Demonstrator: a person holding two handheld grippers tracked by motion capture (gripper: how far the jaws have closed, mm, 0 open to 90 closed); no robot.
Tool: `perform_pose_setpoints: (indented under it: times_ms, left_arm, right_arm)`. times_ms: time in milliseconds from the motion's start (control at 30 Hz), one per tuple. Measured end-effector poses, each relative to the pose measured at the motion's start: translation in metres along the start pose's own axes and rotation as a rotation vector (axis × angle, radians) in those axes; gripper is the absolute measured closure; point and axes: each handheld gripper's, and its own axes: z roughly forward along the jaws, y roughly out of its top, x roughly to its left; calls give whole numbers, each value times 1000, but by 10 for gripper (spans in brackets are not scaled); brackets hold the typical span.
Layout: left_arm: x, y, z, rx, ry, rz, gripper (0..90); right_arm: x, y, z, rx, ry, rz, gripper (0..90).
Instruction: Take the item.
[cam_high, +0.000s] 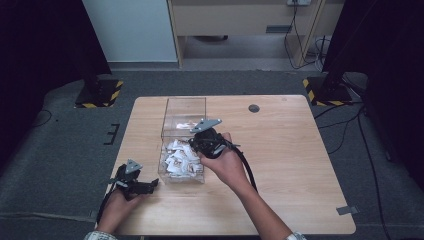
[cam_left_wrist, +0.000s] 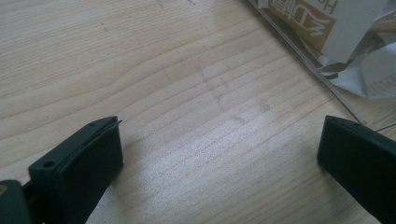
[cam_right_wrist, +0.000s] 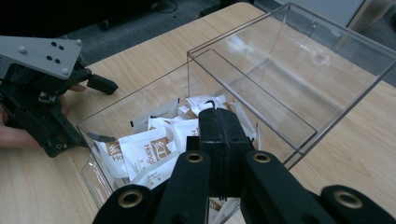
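A clear plastic box (cam_high: 182, 107) stands on the wooden table (cam_high: 280, 165). Its near, lower section holds several white-and-brown sachets (cam_high: 180, 157). My right gripper (cam_high: 194, 145) hovers at the right side of this section with its jaws pressed together. In the right gripper view the shut right gripper (cam_right_wrist: 219, 116) sits just above the sachets (cam_right_wrist: 144, 151), with nothing visibly between the jaws. My left gripper (cam_high: 151, 184) rests on the table at the box's near left corner. The left gripper (cam_left_wrist: 222, 140) stands wide open over bare wood, beside the box wall (cam_left_wrist: 303, 60).
The taller far section of the box (cam_right_wrist: 289, 79) looks empty. A round dark hole (cam_high: 254, 108) sits in the table at the back. Bare wood stretches across the right half. Black stands with striped bases (cam_high: 100, 95) flank the table on the floor.
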Motion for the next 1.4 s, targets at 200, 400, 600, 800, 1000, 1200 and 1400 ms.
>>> perform_pose_setpoints:
  times_ms: [200, 400, 600, 800, 1000, 1200, 1400]
  left_arm:
    - [0, 0, 0, 0, 0, 0, 0]
    - [0, 0, 0, 0, 0, -1, 0]
    - [0, 0, 0, 0, 0, 0, 0]
    - [0, 0, 0, 0, 0, 0, 0]
    - [0, 0, 0, 0, 0, 0, 0]
    - [0, 0, 0, 0, 0, 0, 0]
    - [0, 0, 0, 0, 0, 0, 0]
  right_arm:
    - [-4, 0, -7, -11, -9, 10, 900]
    - [-10, 0, -21, -40, -10, 24, 900]
    - [-18, -1, -33, -53, -25, 30, 900]
    - [-27, -7, -41, -49, -49, 40, 900]
    - [-38, -18, -43, -37, -68, 51, 900]
    - [-55, -32, -45, -23, -107, 85, 900]
    - [-71, -45, -46, -12, -132, 123, 900]
